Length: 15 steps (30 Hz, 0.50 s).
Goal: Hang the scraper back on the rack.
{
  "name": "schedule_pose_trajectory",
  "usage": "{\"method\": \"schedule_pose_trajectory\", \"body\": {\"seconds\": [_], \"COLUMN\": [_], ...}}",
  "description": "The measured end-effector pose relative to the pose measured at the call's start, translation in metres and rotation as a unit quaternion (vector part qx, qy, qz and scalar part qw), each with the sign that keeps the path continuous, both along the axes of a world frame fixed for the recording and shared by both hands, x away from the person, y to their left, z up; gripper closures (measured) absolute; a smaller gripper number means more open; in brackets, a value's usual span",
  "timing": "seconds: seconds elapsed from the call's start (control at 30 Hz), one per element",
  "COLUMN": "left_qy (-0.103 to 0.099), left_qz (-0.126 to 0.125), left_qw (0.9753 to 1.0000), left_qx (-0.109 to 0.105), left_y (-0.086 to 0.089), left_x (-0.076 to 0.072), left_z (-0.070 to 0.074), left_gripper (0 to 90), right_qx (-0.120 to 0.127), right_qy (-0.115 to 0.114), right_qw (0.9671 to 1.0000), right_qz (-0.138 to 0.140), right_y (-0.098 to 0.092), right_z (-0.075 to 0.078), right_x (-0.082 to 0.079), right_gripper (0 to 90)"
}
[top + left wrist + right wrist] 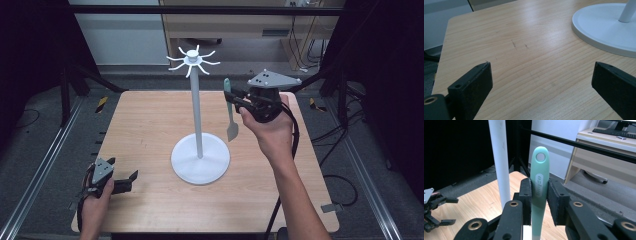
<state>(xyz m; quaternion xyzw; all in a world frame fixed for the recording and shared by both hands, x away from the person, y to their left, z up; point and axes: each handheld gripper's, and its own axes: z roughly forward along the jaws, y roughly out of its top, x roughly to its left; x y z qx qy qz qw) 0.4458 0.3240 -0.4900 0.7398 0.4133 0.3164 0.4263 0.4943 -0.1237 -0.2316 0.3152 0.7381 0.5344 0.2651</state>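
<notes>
A: Where is the green spatula [229, 109]?

B: It is up in the air, in the right tool [239, 98]; the two black jaws press its green handle from both sides; the handle end points up and the grey flat end hangs down over the desk [145, 130].

A: Is it close to the white stand [199, 116]?

B: Yes; it hangs just beside the tall white pole, on the right of it, but not touching; the hooks [192, 60] at the top of the pole are higher than the handle.

A: What does the right gripper view show that the high view does not?

B: It shows the handle [539, 185] up close; there is a round hole near its tip and some raised letters lower down; the white pole [499, 162] stands to its left; the left tool [435, 207] shows far off on the desk.

A: And the left tool?

B: The left tool [125, 183] sits low at the near left corner of the desk; its jaws are wide apart and hold nothing; the left gripper view shows bare wood between them and the round white foot [607, 27] of the stand off to the right.

A: Is anything on the hooks?

B: I see nothing on them; the round foot has only the pole on it.
</notes>
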Motion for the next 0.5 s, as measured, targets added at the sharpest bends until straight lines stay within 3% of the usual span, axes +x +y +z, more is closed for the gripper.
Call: {"method": "schedule_pose_trajectory", "body": {"seconds": [0.5], "left_qy": [0.001], "left_qz": [-0.002], "left_qw": [1.0], "left_qx": [0.003], "left_y": [-0.002], "left_x": [-0.001], "left_z": [0.0], "left_gripper": [2.9], "right_qx": [0.018], "right_qy": [-0.013], "right_qw": [0.9997], "right_qz": [0.012], "right_y": [0.002], "right_z": [0.016], "right_x": [-0.003], "right_gripper": [74.4]}}
